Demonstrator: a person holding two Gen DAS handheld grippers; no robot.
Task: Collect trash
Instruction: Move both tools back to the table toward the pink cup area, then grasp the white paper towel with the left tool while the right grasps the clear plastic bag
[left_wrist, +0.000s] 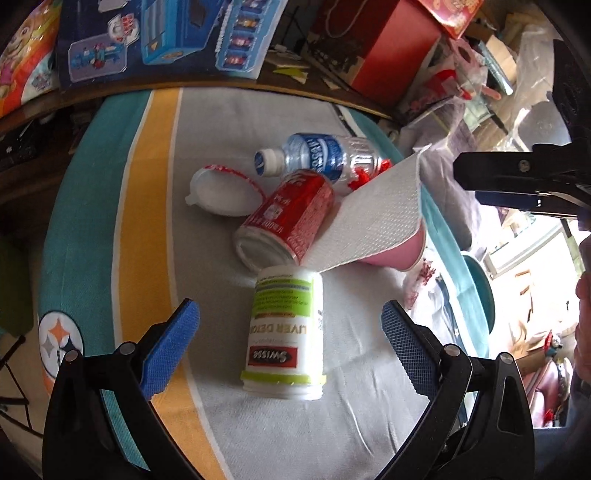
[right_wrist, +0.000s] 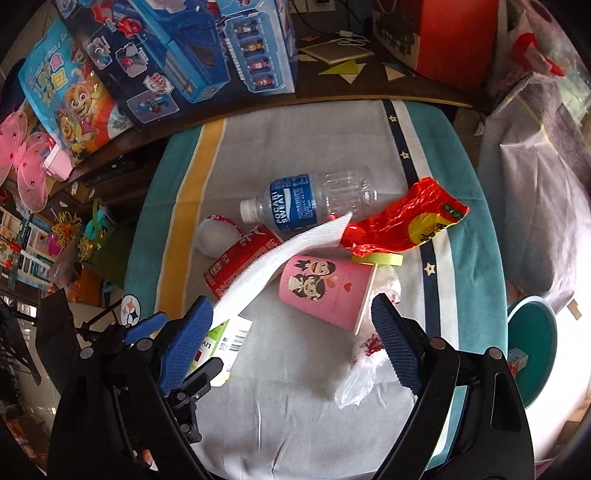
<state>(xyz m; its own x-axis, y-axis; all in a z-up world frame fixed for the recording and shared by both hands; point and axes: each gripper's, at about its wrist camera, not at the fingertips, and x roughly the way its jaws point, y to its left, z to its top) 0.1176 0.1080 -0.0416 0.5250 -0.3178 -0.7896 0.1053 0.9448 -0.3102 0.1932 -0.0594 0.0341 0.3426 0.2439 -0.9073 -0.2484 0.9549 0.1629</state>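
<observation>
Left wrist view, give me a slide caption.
Open left claw above a white supplement bottle, with red can and paper towel beyond.

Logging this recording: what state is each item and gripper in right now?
Left gripper: open, empty.
Right gripper: open, empty.
Supplement bottle: on its side, capless.
Red can: lying down.
Water bottle: lying, capped, looks empty.
Pink cup: tipped over.
Paper towel: draped over the cup.
Red wrapper: crumpled.

Both wrist views look steeply down, close over the striped cloth (left_wrist: 155, 206). They share the clear bottle (left_wrist: 325, 157) (right_wrist: 317, 199) toward 12 o'clock, the red can (left_wrist: 288, 218) and the pink cup (right_wrist: 325, 291).
</observation>
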